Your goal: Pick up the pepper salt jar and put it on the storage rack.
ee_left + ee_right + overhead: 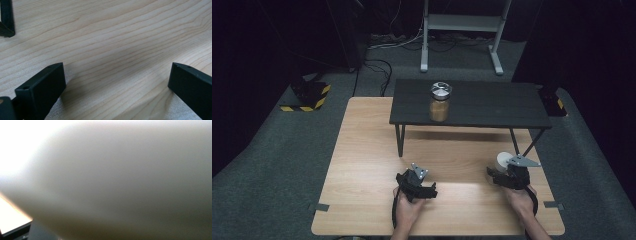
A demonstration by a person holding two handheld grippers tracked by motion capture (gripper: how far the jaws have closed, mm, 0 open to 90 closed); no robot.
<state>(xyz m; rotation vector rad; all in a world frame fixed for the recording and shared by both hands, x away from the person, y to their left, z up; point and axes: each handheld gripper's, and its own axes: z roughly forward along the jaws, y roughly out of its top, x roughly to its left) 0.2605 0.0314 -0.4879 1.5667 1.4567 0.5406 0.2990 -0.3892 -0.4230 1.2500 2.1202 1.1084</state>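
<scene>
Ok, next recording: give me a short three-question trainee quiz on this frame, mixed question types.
1. True or false: the left hand-held gripper holds a jar.
2. Multiple choice: the glass jar with the silver lid stands on A) the wooden table, B) the black shelf, C) the floor.
3. Short answer: what is the right hand-held gripper closed on?

Key
1. False: its jaws stand wide apart over bare wood of the wooden table.
2. B.
3. A white round object near the table's right edge; in the right gripper view it sits blurred, close before the camera, so what it is cannot be told.
</scene>
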